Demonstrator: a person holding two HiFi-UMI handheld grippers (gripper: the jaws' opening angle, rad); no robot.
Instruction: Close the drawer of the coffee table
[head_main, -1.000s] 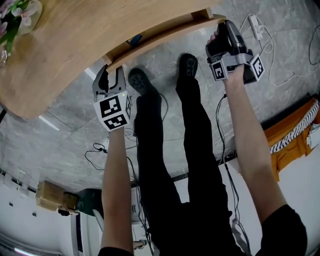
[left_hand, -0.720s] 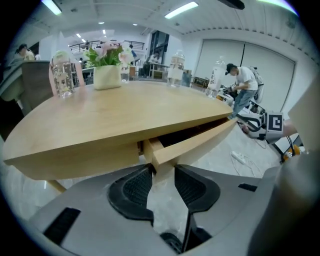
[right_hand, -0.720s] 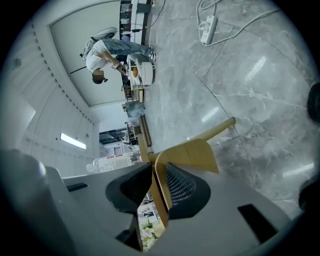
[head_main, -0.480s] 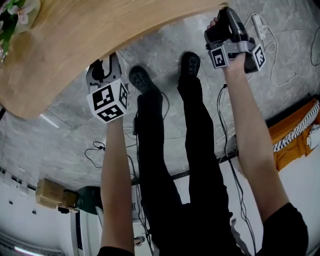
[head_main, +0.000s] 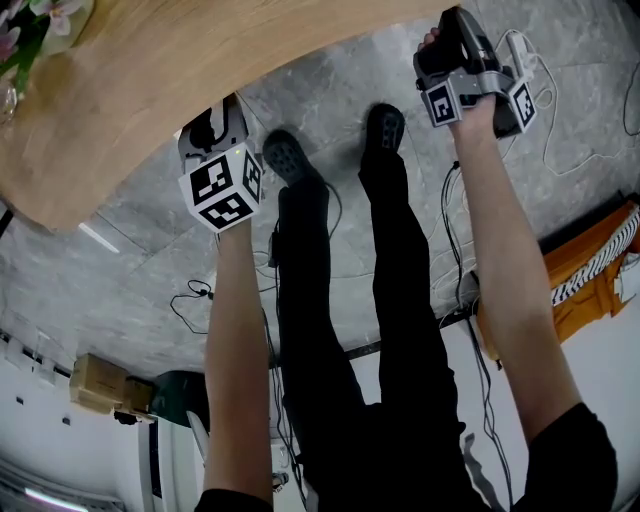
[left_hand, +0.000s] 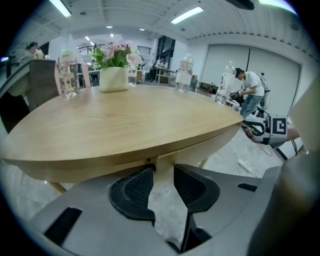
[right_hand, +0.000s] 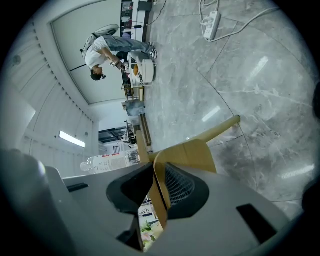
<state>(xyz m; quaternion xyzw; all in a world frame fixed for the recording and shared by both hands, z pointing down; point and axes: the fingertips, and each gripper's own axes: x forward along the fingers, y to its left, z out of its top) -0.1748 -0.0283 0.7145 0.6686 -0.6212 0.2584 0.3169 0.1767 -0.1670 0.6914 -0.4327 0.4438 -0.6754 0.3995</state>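
Note:
The wooden coffee table (head_main: 150, 70) fills the head view's top left. Its drawer front (left_hand: 210, 145) lies flush under the tabletop (left_hand: 125, 120), with only a thin seam showing. My left gripper (head_main: 212, 125) hovers just before the table's near rim. Its jaws (left_hand: 164, 170) stand open with nothing between them. My right gripper (head_main: 447, 25) is at the table's right end. In the right gripper view its jaws (right_hand: 159, 172) straddle the table's thin wooden edge (right_hand: 185, 152), with the pads against the wood on both sides.
The person's legs and shoes (head_main: 290, 160) stand on the grey stone floor below the table. A power strip with cables (head_main: 512, 50) lies at the right. A flower vase (left_hand: 114, 75) and bottles (left_hand: 68, 75) stand on the tabletop. A person (left_hand: 248, 90) works in the background.
The drawer that stuck out from under the tabletop has slid in out of sight. My left gripper moved up and left toward the rim. The right gripper stayed at the table's end.

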